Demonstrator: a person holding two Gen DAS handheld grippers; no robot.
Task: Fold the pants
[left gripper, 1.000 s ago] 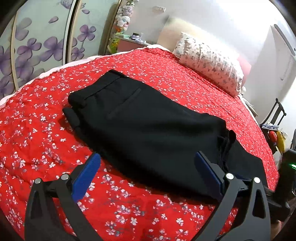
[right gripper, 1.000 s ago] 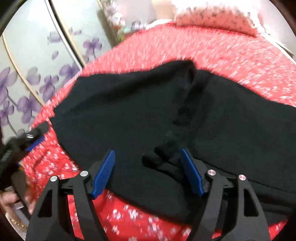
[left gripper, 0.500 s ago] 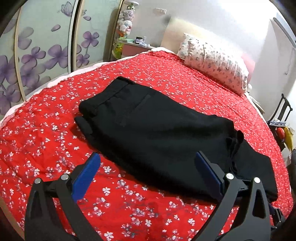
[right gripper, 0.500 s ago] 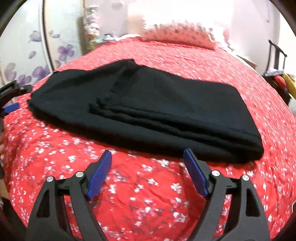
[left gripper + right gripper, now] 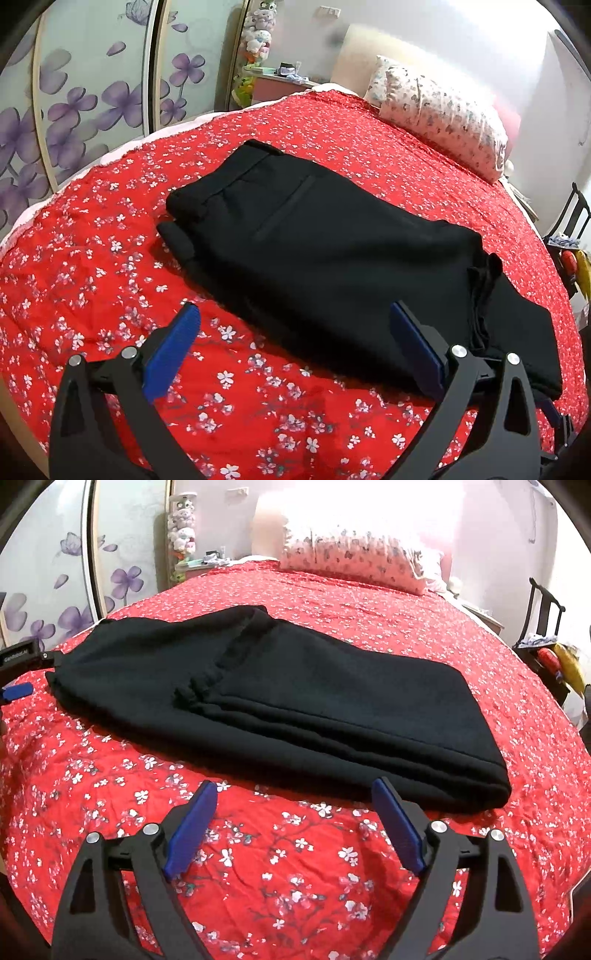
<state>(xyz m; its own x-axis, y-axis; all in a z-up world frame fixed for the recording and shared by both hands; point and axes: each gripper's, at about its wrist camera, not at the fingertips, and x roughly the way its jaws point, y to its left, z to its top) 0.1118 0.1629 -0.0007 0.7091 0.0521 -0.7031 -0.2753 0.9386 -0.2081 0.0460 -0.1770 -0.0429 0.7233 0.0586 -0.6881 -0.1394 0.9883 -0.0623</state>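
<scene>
The black pants (image 5: 295,701), judged soft and limp, lay folded on the bed (image 5: 295,849), best taken by the thick folded edge, while the left gripper (image 5: 295,343) stood released and the right gripper (image 5: 291,819) was opening, nothing between its jaws.

Chair (image 5: 546,616) w/ clutter cut off by frame edge.

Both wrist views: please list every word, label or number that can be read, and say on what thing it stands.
"GenRobot.AI", roughly: small white letters on the black body of the left gripper, at the left edge of the right wrist view; the last letters are blurred.
No other text can be read: the pants, the bedspread and the pillow bear none.
</scene>
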